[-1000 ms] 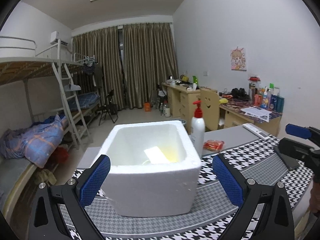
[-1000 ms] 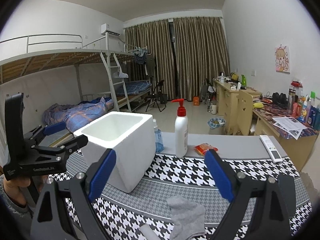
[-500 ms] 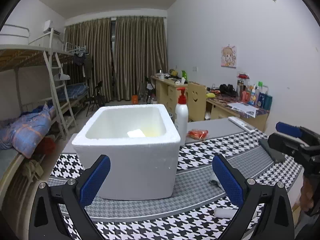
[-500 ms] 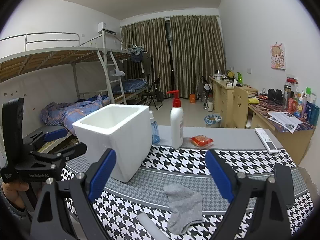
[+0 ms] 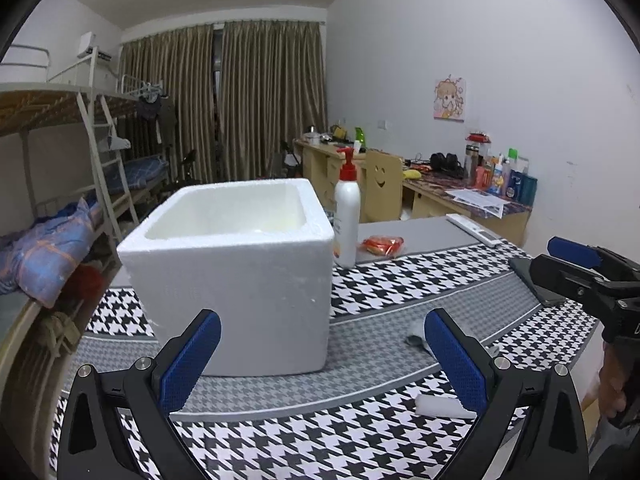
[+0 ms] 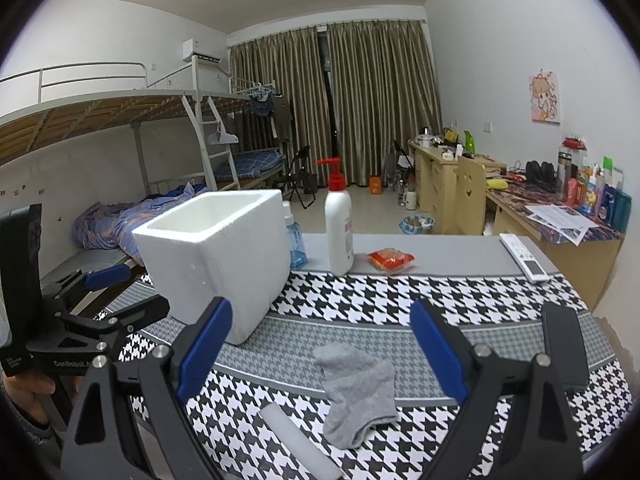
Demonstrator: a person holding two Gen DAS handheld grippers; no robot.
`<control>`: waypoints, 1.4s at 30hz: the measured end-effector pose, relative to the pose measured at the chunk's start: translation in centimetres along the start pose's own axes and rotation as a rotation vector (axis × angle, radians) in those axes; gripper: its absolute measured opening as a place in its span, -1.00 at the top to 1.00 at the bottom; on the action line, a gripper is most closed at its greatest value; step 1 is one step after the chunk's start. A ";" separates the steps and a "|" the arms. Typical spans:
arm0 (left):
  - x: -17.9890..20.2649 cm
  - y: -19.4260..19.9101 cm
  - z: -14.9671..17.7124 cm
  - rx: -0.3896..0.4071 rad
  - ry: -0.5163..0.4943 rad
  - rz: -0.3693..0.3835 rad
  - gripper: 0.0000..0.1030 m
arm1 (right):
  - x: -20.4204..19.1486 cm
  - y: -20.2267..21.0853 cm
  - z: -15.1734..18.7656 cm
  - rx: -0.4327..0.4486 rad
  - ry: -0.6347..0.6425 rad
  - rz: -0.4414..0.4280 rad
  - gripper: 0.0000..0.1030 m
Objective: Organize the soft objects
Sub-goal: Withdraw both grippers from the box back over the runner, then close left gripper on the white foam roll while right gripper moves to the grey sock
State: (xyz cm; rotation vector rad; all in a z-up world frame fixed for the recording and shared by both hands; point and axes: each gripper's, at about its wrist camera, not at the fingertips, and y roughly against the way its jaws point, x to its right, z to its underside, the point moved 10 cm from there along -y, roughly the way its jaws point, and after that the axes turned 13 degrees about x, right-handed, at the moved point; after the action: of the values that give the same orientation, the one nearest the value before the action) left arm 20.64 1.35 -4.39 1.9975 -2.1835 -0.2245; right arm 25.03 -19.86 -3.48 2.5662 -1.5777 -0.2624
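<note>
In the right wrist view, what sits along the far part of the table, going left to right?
White foam box → small blue bottle → pump bottle with red top → red snack packet → white remote control.

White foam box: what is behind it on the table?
In the right wrist view, a blue bottle shows partly behind the white foam box; its lower left part is covered. The left wrist view hides it fully.
</note>
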 end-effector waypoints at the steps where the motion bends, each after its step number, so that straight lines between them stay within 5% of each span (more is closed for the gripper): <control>1: 0.1 0.0 0.2 -0.002 -0.008 -0.011 -0.98 | 0.0 0.1 0.1 -0.001 0.000 0.002 -0.81; 11: 1.0 0.0 1.5 -0.008 0.057 0.011 -0.98 | 1.0 0.8 1.6 -0.016 -0.014 0.024 -0.81; 42: 6.1 -1.8 6.0 -0.145 -0.067 0.097 -0.98 | 3.0 0.1 6.2 -0.125 -0.001 0.059 -0.81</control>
State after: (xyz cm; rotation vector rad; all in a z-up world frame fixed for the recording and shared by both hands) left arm 20.45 -4.89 -10.52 1.8274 -2.2276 -0.4289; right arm 24.93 -22.62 -9.82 2.4225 -1.5804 -0.3455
